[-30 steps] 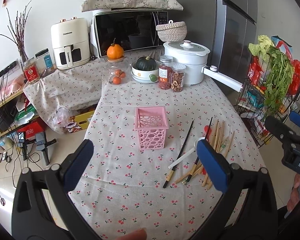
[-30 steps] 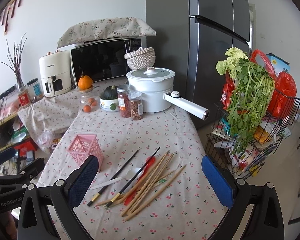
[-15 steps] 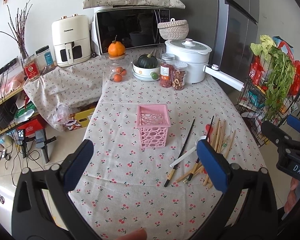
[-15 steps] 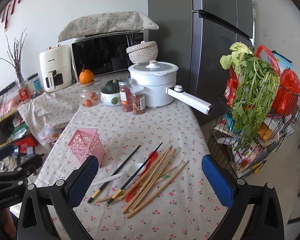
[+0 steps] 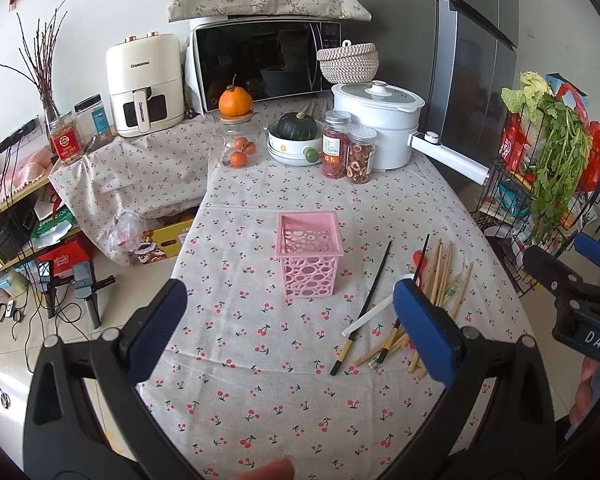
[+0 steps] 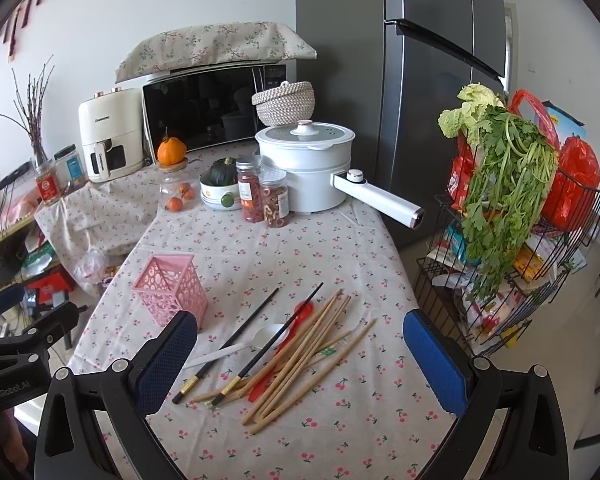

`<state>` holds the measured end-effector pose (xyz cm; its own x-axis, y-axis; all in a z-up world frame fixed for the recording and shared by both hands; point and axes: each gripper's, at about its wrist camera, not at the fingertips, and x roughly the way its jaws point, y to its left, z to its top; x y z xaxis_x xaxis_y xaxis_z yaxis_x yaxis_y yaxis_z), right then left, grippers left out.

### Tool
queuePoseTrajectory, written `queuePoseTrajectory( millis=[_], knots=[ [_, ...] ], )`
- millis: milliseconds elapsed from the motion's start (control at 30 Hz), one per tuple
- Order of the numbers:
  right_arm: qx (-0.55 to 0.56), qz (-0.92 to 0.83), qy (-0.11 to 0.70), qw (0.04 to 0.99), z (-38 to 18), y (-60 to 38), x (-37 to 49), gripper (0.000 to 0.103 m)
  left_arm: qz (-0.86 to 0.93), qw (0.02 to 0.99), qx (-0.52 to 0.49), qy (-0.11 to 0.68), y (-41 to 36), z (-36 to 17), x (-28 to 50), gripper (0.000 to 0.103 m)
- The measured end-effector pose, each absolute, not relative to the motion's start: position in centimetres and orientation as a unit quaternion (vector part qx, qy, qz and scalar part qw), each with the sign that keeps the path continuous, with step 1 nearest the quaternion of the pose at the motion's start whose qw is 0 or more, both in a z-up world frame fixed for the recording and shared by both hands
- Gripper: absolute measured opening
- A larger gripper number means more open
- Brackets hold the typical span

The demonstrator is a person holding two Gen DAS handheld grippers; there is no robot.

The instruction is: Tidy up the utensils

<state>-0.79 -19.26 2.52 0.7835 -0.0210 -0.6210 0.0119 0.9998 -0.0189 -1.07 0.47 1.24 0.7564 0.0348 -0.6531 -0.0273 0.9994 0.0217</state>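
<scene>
Both claws, left claw (image 5: pixel 286 322) and right claw (image 6: pixel 300 354), hang wide and empty over the counter's (image 6: pixel 260 248) near edge. The light, slippery wooden and black chopsticks (image 6: pixel 300 354) lie piled toward its right edge beside the flimsy pink perforated plastic holder (image 6: pixel 170 294); pinch them mid-shaft.

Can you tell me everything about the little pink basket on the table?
The pink basket is a small square holder that looks like plastic, with round holes cut through its walls like lace. It stands upright on the cherry-print tablecloth, open at the top, with nothing visible inside. The chopsticks and spoons lie beside it, not touching. Neither gripper touches it.
</scene>
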Motion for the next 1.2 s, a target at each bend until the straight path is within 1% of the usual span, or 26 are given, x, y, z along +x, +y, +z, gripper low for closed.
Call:
queuePoseTrajectory(
  millis=[933, 1200],
  knots=[
    [-0.009, -0.025, 0.333, 0.942, 2.4, -19.6, -0.4, 0.103, 0.01, 0.939, 0.006, 0.343, 0.3, 1.3, -1.1, 0.102],
    [-0.008, -0.047, 0.338, 0.94, 2.1, -20.3, 0.3, 0.103, -0.002, 0.95, 0.021, 0.311, -0.1, 0.9, -1.3, 0.102]
  ],
)
